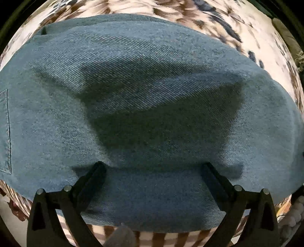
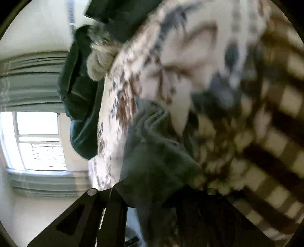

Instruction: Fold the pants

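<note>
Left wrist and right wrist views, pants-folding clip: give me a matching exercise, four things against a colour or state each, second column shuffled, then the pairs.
Things:
1. jeans
2. left gripper
3. right gripper
4. blanket

Colour or state:
A. shut on blue fabric
B. cream with brown and blue marks
C. blue denim, spread flat
D. jaws wide open, over the denim

Pairs: 1-C, 2-D, 3-A, 4-B
</note>
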`<action>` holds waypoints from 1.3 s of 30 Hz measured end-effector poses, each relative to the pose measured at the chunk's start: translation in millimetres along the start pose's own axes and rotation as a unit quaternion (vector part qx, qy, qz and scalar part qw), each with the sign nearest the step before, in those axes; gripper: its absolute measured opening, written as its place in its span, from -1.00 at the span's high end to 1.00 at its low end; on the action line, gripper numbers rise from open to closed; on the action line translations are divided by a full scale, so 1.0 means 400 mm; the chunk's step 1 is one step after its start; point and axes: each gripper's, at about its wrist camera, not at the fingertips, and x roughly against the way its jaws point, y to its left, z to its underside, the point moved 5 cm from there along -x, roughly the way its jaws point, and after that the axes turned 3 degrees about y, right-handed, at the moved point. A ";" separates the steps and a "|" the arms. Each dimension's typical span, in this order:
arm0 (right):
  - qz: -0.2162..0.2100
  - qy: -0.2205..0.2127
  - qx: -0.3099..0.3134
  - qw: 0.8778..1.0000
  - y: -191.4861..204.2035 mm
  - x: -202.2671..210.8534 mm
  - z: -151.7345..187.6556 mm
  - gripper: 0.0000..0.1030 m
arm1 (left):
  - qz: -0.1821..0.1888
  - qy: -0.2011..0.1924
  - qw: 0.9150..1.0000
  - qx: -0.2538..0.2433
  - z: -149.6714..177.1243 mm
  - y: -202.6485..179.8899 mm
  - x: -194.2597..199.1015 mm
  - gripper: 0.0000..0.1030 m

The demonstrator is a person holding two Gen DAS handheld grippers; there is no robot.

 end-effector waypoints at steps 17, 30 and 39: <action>0.064 0.015 -0.003 0.998 -0.039 -0.043 0.019 0.87 | -0.008 -0.065 0.996 0.054 -0.008 0.086 0.159 -1.00; 0.048 0.022 0.208 0.977 0.494 -0.053 0.282 0.87 | 0.023 -0.088 0.982 0.167 0.038 0.415 0.281 -1.00; 0.052 0.163 0.337 0.926 0.634 -0.378 0.775 0.87 | 0.031 -0.095 0.976 0.194 0.135 0.586 0.306 -1.00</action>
